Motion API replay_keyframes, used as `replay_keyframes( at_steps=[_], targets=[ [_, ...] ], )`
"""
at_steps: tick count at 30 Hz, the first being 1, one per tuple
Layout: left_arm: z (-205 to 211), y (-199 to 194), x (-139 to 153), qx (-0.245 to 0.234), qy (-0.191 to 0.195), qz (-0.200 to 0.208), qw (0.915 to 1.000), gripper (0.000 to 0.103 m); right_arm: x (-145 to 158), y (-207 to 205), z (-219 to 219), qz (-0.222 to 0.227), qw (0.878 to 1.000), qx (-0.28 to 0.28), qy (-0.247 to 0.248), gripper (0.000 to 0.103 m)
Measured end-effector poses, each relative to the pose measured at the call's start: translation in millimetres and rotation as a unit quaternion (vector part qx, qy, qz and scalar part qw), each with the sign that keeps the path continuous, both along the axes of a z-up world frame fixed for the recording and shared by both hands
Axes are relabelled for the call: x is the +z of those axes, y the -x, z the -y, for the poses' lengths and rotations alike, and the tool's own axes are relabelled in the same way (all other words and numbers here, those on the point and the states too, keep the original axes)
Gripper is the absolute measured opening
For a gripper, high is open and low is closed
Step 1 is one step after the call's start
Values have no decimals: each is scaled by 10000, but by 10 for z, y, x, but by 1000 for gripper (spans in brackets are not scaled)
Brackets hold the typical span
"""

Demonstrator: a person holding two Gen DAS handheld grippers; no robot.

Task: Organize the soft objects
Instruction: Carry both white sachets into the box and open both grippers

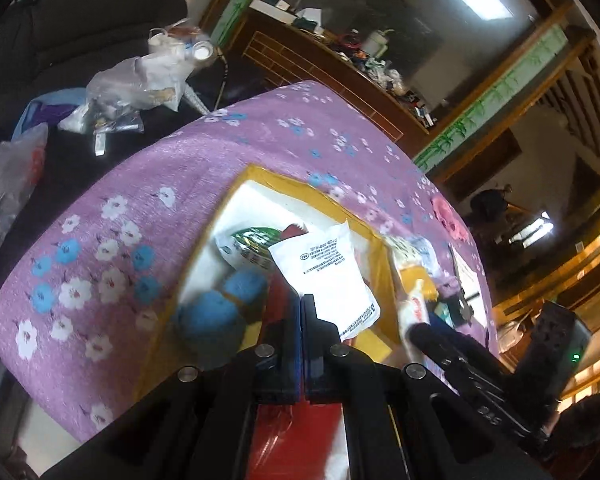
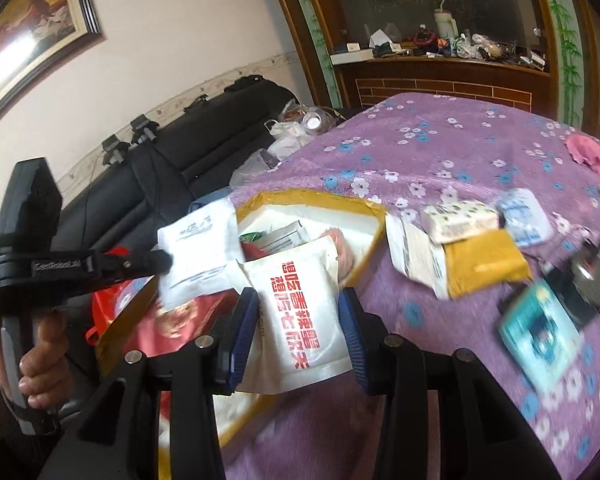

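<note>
While yellow box (image 2: 376,210) holds packets (image 2: 288,236) — blue toy (image 1: 220,304)

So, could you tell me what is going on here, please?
A person is sorting soft packets with a handheld gripper in each hand. The right gripper has a white pouch with red lettering clamped between its jaws, above a yellow-rimmed box on a purple flowered cloth. The left gripper is shut and appears to pinch the edge of a white printed packet over the same box. More packets lie on the cloth beside it.
</note>
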State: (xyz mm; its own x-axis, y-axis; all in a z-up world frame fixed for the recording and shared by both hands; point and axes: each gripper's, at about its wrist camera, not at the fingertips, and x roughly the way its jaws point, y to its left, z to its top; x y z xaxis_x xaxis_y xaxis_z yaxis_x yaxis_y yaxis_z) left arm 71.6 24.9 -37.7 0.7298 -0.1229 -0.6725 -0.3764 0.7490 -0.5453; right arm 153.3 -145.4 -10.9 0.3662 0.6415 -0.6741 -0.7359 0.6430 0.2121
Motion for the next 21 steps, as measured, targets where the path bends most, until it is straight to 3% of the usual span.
replay_keyframes(
  at_steps=[8, 14, 16, 18, 19, 20, 21],
  targets=[
    [-198, -445, 157, -70, -260, 115, 9996, 0, -140, -380, -419, -88, 9997, -84, 211, 41],
    [-263, -905, -57, -7, -743, -604, 9954, 0, -209, -452, -503, -117, 9996, -108, 246, 46],
    [-264, -886, -137, 108, -723, -634, 9953, 2, -196, -424, -491, -111, 9998, -30, 174, 53],
    [-244, -832, -164, 15, -618, -577, 9964, 14, -155, -392, -433, -105, 9999, -37, 39, 63],
    [-233, -799, -157, 4, -580, -519, 9970, 36, -123, -359, -381, -114, 9999, -40, -75, 64],
    [-211, -744, -141, 15, -563, -444, 9974, 65, -102, -327, -342, -134, 9998, -46, -167, 66],
    [-170, -668, -107, 71, -595, -338, 9976, 73, -84, -294, -294, -172, 9995, -45, -258, 67]
  ],
)
